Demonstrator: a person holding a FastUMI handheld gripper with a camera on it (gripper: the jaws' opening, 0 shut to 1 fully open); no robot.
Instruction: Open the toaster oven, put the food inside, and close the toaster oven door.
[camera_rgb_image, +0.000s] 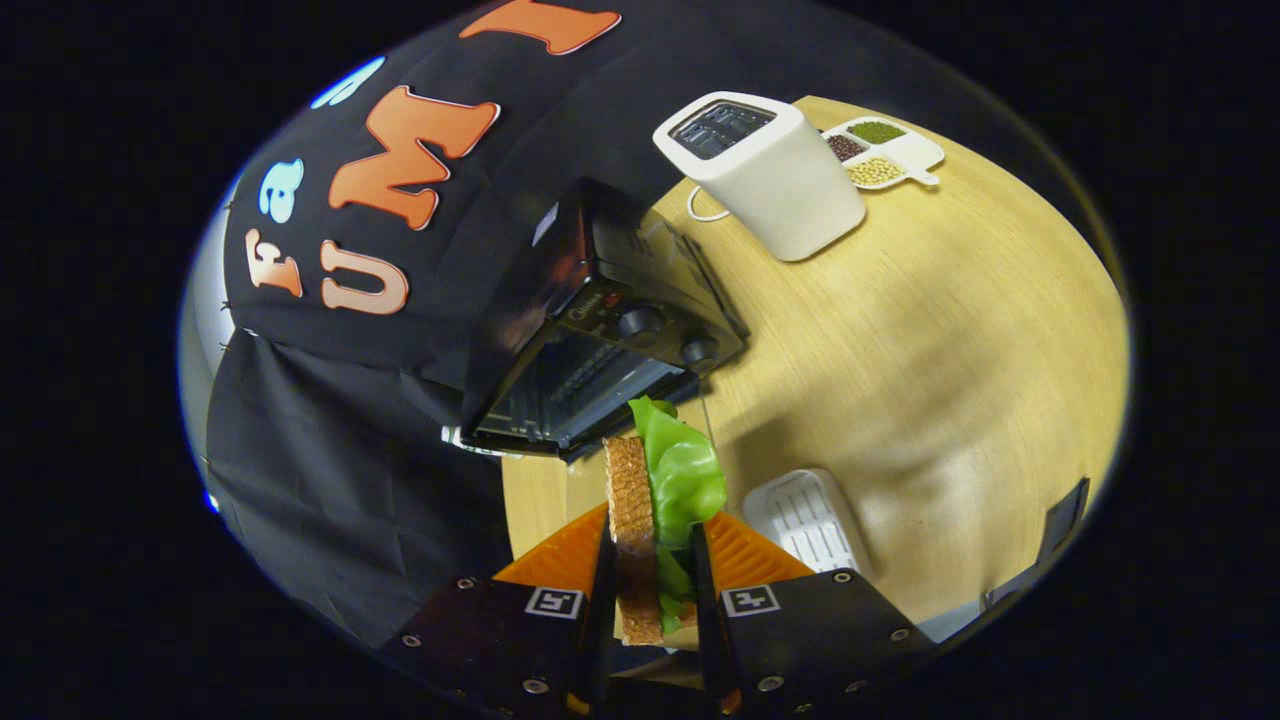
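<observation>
My gripper (652, 560) is shut on a sandwich (655, 500), a slice of brown bread with green lettuce, held on edge between the two fingers. Just beyond the sandwich stands the black toaster oven (590, 320) on the wooden table (950, 350). Its glass door (570, 390) faces me and looks dropped open, though the tilted view makes that hard to tell. Two knobs (640, 322) sit on its front panel.
A white pop-up toaster (765, 170) stands past the oven, with a white divided dish of beans and grains (885, 152) behind it. A white ribbed tray (808, 515) lies on the table just right of my fingers. Black cloth hangs left of the oven.
</observation>
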